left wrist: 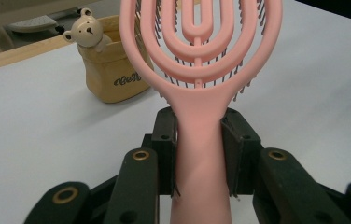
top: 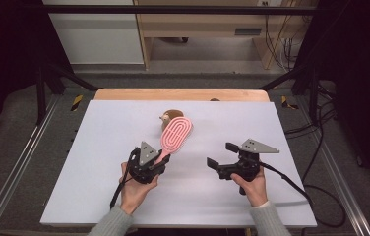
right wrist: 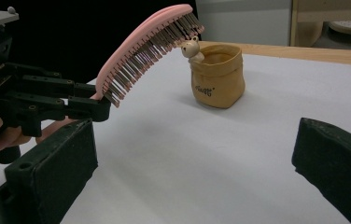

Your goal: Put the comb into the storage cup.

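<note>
A pink oval hairbrush [top: 175, 133] is held by its handle, bristles down, clear above the white table top [top: 99, 147]. My left gripper [top: 162, 164] is shut on that handle; in the left gripper view the jaws press on both sides of the hairbrush [left wrist: 201, 56]. Just beyond the brush head stands a small tan pouch [top: 168, 116] with a bear figure [left wrist: 86, 31] peeking over its rim. My right gripper [top: 221, 155] is to the right, open, with nothing between its jaws. The right gripper view has the hairbrush [right wrist: 141, 51] tilted up toward the pouch [right wrist: 218, 77].
A wooden strip [top: 183, 94] runs along the table's far edge. Metal rails flank the table on both sides, and cables [top: 316, 128] lie on the floor at the right. A cable trails from each gripper toward the near edge.
</note>
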The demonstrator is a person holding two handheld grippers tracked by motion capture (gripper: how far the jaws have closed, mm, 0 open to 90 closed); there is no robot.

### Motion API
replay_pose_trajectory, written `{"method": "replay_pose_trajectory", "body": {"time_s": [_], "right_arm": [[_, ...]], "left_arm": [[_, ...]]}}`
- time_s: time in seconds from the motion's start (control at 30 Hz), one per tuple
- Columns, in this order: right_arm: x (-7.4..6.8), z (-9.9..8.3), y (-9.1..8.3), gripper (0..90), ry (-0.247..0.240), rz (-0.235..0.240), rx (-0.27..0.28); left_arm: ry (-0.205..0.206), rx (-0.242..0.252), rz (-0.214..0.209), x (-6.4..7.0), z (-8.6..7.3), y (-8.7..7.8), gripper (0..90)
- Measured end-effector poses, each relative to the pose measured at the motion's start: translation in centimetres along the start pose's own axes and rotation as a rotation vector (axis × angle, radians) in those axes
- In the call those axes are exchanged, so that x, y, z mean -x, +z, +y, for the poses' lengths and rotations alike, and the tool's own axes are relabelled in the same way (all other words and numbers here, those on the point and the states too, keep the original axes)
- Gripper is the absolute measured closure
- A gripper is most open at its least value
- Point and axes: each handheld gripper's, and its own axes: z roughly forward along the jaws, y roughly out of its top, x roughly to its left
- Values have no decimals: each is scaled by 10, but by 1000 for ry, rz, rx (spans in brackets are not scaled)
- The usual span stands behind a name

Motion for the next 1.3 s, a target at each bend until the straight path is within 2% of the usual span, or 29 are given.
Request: {"method": "replay_pose_trajectory", "body": {"time_s": [0.47,0.83,1.0,1.3], "right_arm": [[-1,2,1,5,23,5,13],[-1,2,4,7,37,7,5],[-1,2,4,7,44,10,6],[-1,3,3,9,48,14,13]], "left_arm": [[12,-8,-4,8,-1,3,689],[31,-5,15,16,2,5,689],[25,13,15,21,5,5,689],[1,34,-14,33,6,13,690]]}}
